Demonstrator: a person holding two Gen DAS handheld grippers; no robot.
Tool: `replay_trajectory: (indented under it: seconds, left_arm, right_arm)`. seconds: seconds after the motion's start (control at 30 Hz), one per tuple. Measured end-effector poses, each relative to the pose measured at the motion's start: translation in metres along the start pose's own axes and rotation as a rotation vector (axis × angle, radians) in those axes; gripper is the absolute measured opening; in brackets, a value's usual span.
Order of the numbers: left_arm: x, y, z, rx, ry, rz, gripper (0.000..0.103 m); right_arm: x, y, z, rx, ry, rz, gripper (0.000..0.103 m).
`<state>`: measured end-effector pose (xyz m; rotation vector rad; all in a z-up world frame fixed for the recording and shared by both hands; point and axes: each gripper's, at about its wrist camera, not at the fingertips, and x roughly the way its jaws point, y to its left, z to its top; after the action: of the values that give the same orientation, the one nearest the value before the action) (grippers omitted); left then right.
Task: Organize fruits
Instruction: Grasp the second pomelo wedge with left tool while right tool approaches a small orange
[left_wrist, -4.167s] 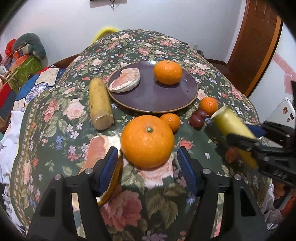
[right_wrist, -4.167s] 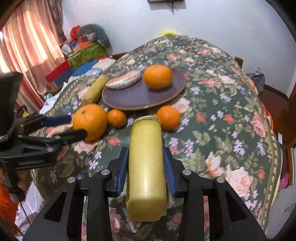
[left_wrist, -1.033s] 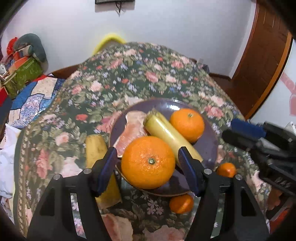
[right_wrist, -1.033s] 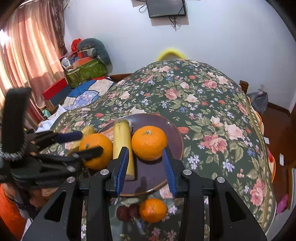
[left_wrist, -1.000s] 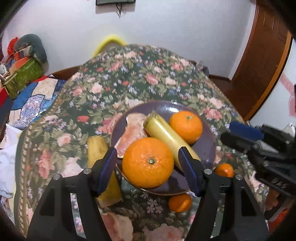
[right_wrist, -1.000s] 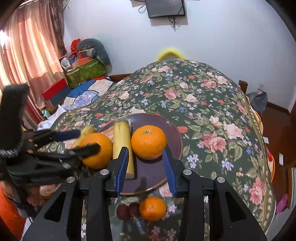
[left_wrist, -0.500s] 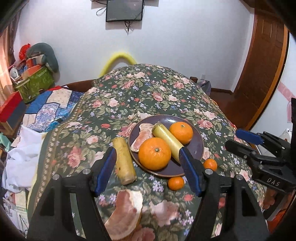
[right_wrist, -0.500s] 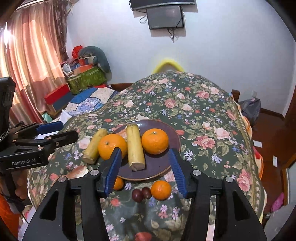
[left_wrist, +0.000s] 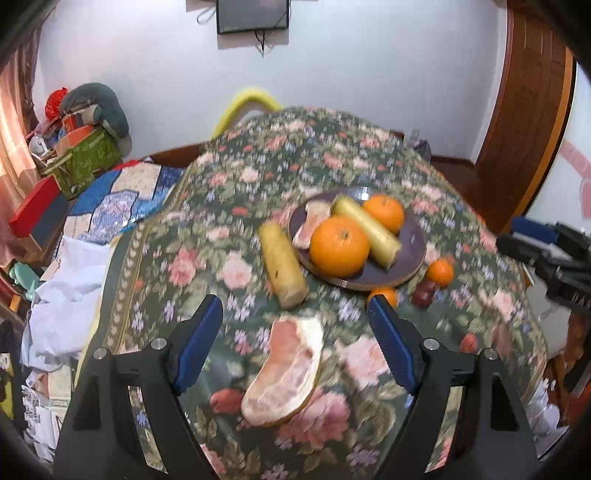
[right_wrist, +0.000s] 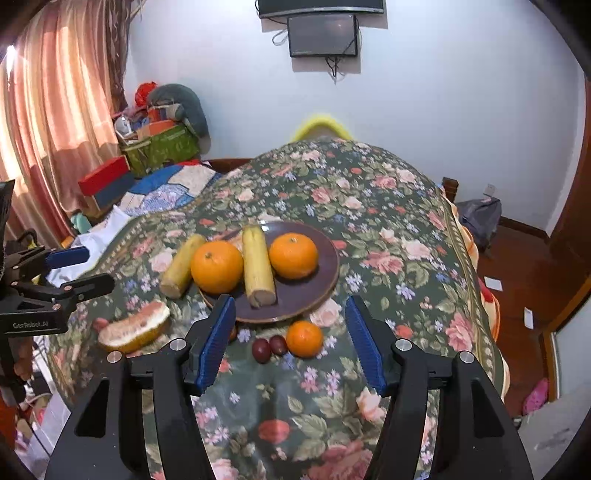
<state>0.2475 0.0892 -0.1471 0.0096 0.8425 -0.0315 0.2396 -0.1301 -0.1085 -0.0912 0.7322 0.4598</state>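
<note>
A dark purple plate (right_wrist: 317, 291) (left_wrist: 410, 258) on the floral table holds two big oranges (right_wrist: 217, 266) (right_wrist: 293, 255), a yellow cane piece (right_wrist: 258, 267) and a pomelo slice (left_wrist: 314, 223). Off the plate lie a second cane piece (left_wrist: 282, 267) (right_wrist: 181, 266), a pomelo wedge (left_wrist: 286, 369) (right_wrist: 135, 328), small oranges (right_wrist: 304, 339) (left_wrist: 439, 272) and two dark red fruits (right_wrist: 269, 348). My left gripper (left_wrist: 295, 339) is open and empty above the wedge. My right gripper (right_wrist: 290, 343) is open and empty above the small fruits.
The floral tablecloth (right_wrist: 388, 258) drops off at the round table's edges. Boxes and bedding (right_wrist: 159, 147) sit at the back left, a wooden door (left_wrist: 524, 122) at the right, a yellow chair back (right_wrist: 321, 125) behind the table.
Both grippers pulled back and up from the plate. The left one let go of the big orange, which now rests on the plate. The left view has swung left.
</note>
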Motion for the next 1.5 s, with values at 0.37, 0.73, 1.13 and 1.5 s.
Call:
replay_trajectory:
  seconds: [0.37,0.73,1.13,1.5]
  left_arm:
    - [0.048,0.009,-0.044,0.035,0.162,-0.018,0.081]
    - [0.074,0.005,-0.054,0.04,0.188,-0.05,0.067]
    - [0.086,0.005,-0.047,0.033,0.149,-0.035,0.051]
    - [0.064,0.006,-0.047,0.027,0.113,-0.035,0.049]
  right_arm:
    - [0.027,-0.014,-0.03,0.015,0.103,-0.026,0.059]
    - [0.058,-0.028,-0.049,0.065,0.178,0.0,0.059]
    - [0.081,-0.029,-0.044,0.105,0.18,0.064,0.049]
    - [0.079,-0.023,-0.039,0.078,0.172,0.082,0.032]
